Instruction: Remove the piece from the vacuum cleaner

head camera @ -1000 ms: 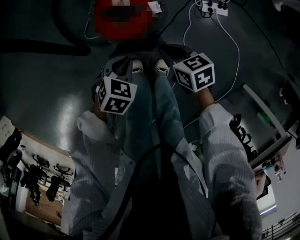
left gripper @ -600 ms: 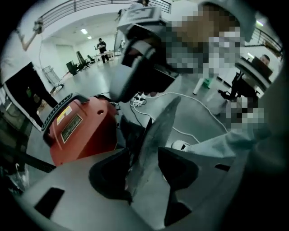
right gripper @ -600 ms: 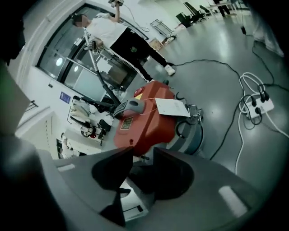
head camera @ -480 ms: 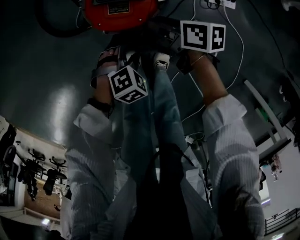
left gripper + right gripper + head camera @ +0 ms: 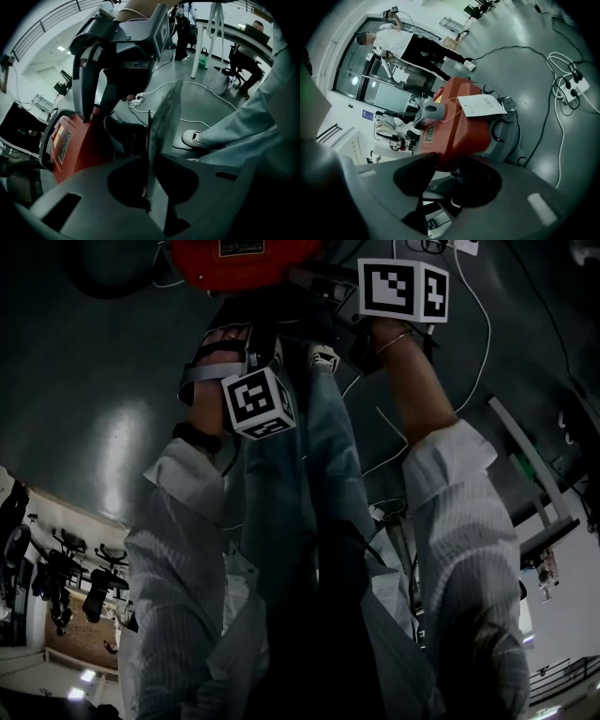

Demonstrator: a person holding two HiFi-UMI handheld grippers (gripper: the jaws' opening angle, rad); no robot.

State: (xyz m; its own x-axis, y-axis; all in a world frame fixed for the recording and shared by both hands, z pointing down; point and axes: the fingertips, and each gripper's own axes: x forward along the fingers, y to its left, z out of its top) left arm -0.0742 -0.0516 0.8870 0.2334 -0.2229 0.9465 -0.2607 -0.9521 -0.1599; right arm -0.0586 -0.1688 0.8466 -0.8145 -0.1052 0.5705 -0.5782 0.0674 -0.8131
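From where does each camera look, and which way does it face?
Head view: on the person's head, facing steeply down at the red vacuum cleaner; sleeves, legs, marker cubes show.
Left gripper view: on the left gripper, facing vacuum and shoe; jaws just been closing, narrow, empty.
Right gripper view: on the right gripper, facing the vacuum; jaws just been opening, wide, empty.
All share the vacuum.

The head camera looks steeply down from above, with the red vacuum cleaner [image 5: 239, 261] at its top edge. The left gripper [image 5: 164, 101] camera sits close beside the machine. The right gripper [image 5: 443, 160] camera faces it nearly head-on. All three views share it.
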